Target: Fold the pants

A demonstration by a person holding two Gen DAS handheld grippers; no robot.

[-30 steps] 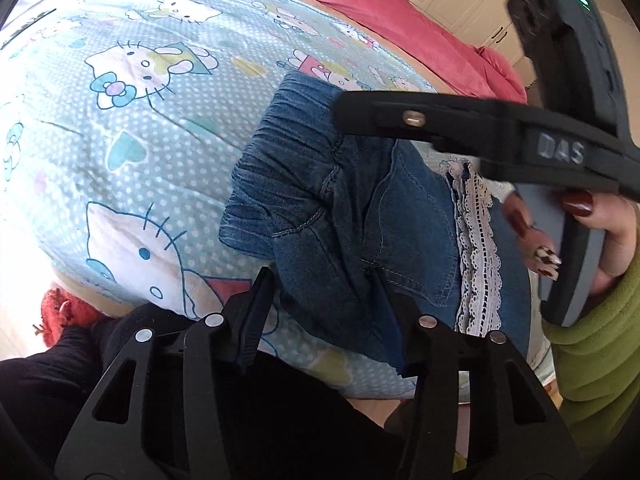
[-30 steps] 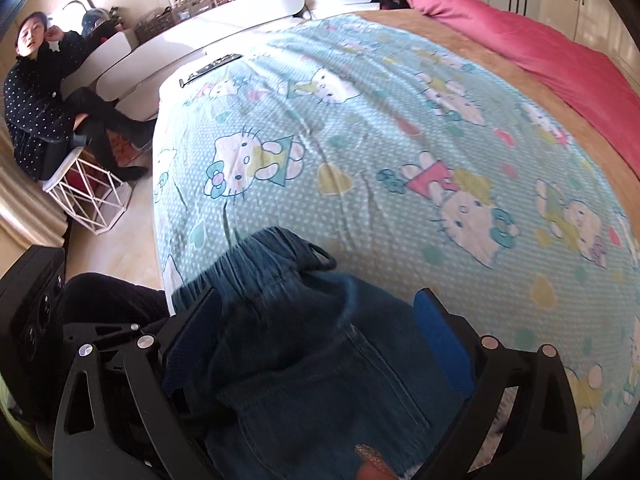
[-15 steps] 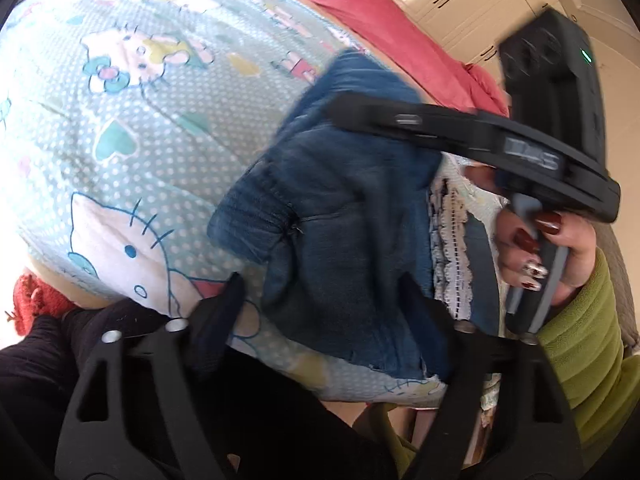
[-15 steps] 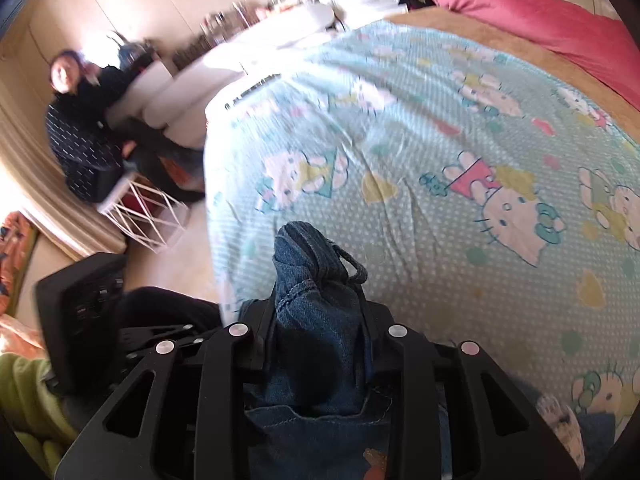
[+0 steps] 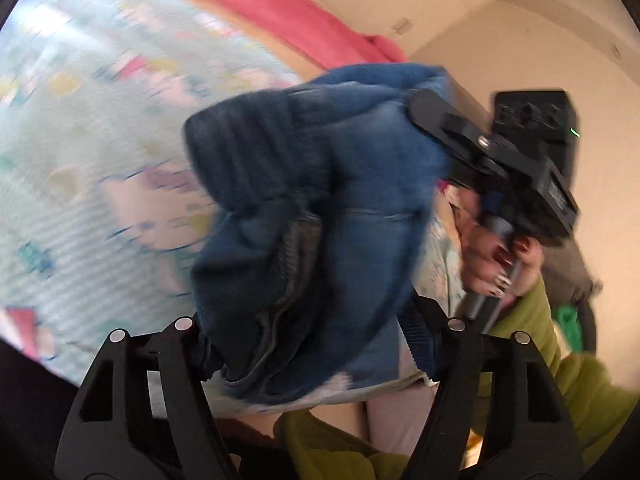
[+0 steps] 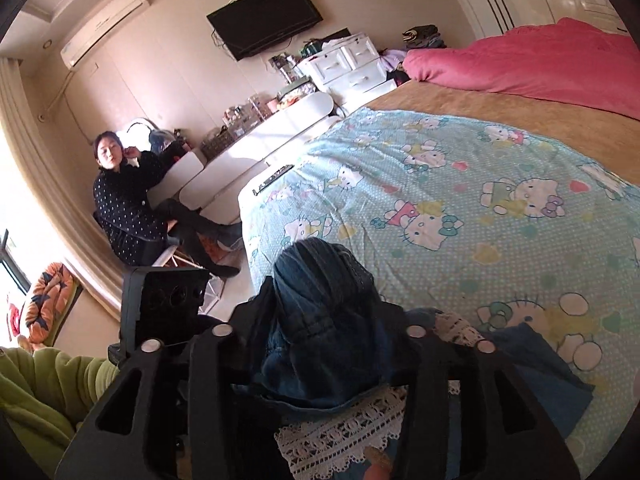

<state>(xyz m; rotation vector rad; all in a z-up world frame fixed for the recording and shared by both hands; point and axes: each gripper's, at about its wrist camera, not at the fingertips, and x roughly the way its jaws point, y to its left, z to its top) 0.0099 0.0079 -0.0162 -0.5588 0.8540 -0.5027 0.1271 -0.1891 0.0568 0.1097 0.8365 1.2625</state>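
Both tilted down over the bed (image 6: 460,216); right tongs (image 6: 320,332), jaws just widened, pinching bunched denim pants (image 6: 320,320); left tongs (image 5: 312,332), jaws just narrowed, straddling the pants, grip unclear.

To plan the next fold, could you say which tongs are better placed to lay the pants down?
Probably right: the right tongs, jaws having just been opening, pinch the lifted denim pants bunch, with bare bedsheet directly ahead.

The left gripper (image 5: 316,344) has just narrowed a little, denim bunched between its fingers (image 5: 420,332). The right gripper (image 6: 320,320), its jaws just widened, clamps a thick fold, held by a hand (image 5: 496,256) in a green sleeve (image 5: 532,316).
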